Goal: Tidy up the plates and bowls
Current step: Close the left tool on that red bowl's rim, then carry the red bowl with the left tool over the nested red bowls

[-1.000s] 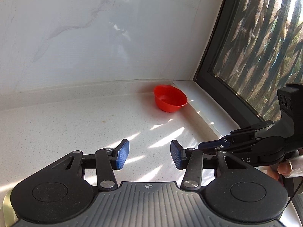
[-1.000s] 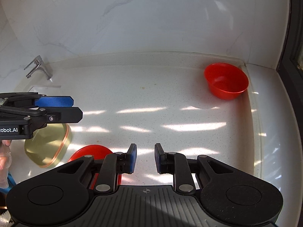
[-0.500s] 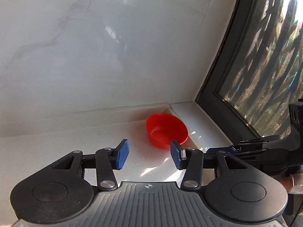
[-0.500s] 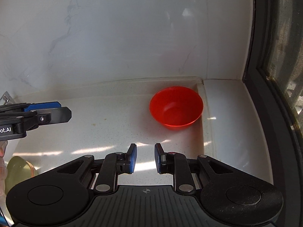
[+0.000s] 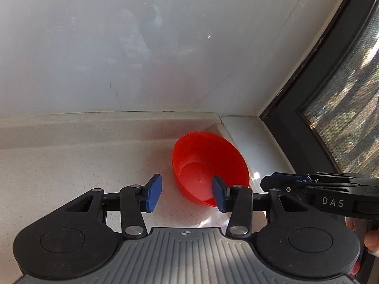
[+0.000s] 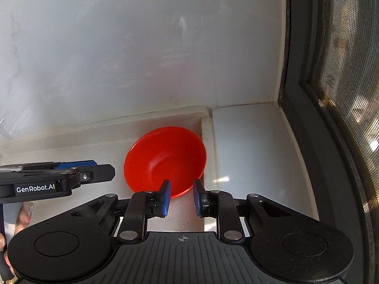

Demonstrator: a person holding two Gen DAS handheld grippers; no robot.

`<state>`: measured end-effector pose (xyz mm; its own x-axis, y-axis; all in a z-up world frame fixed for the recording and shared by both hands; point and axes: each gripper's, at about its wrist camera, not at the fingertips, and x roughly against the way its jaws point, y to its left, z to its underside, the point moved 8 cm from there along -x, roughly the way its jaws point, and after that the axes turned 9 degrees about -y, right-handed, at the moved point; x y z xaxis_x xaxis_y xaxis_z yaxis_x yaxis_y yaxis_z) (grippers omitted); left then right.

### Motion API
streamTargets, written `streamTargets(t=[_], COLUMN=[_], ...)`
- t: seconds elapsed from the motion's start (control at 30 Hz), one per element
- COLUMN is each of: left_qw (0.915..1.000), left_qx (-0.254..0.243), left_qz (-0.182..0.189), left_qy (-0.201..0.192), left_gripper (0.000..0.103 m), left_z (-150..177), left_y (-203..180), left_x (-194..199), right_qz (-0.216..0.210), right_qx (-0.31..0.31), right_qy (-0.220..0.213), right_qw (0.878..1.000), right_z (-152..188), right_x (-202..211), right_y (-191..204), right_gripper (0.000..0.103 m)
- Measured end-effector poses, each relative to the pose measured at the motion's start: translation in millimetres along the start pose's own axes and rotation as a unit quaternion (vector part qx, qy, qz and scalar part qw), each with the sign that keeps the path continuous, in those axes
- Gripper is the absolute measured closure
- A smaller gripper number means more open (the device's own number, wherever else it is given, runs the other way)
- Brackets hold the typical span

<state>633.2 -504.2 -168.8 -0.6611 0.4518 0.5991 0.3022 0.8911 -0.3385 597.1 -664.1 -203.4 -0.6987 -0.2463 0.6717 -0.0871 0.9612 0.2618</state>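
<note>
- Left wrist view: pale speckled countertop (image 5: 71, 161) runs into a glossy white wall; a white sill (image 5: 251, 142) and a dark window frame (image 5: 308, 108) close the far right corner.
- Red bowl (image 5: 208, 163) sits upright and empty on the countertop in that far right corner, just beside the sill's raised edge.
- Left gripper (image 5: 187, 195): blue pads apart, jaws closing a little. Nothing pressed between them. The right pad overlaps the bowl's near rim in the picture; contact cannot be judged.
- Right gripper (image 5: 279, 181) enters from the right edge, side-on, tip near the bowl's right side. Part of a hand (image 5: 369, 236) shows behind it.
- Right wrist view: same corner, wall above, sill (image 6: 255, 146) and mesh-covered window (image 6: 343, 71) to the right.
- Red bowl (image 6: 165, 158) stands against the raised strip at the countertop's (image 6: 71, 146) right edge, close to the back wall.
- Right gripper (image 6: 182, 197): pads set narrowly apart with bare countertop in the gap, gripping nothing. The pad tips lie over the bowl's near rim in the picture.
- Left gripper (image 6: 104, 171) reaches in from the left edge, side-on, tip just beside the bowl's left side; its gap is not readable from this angle. Fingers of a hand (image 6: 23, 215) show below it.
</note>
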Motion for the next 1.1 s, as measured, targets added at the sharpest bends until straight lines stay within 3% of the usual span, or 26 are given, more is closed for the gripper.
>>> streamTargets(t=[0.2, 0.43, 1.1], left_qw=[0.9998, 0.9991, 0.9963], left_qx=[0.006, -0.008, -0.039], left_qz=[-0.009, -0.036, -0.073], left_qy=[0.016, 0.021, 0.024], left_gripper=[0.062, 0.091, 0.095], left_z=[3.4, 6.8, 9.5], left_y=[2.3, 6.7, 25.5], left_x=[-27.6, -37.6, -29.7], right_qz=[-0.003, -0.008, -0.031], right_qx=[0.002, 0.006, -0.005], right_qy=[0.005, 0.008, 0.032], right_qw=[1.0, 1.0, 0.999], right_z=[-7.2, -6.9, 3.1], right_x=[-15.6, -17.1, -38.6], right_y=[-8.7, -5.6, 7.4], right_gripper=[0.083, 0.083, 0.085])
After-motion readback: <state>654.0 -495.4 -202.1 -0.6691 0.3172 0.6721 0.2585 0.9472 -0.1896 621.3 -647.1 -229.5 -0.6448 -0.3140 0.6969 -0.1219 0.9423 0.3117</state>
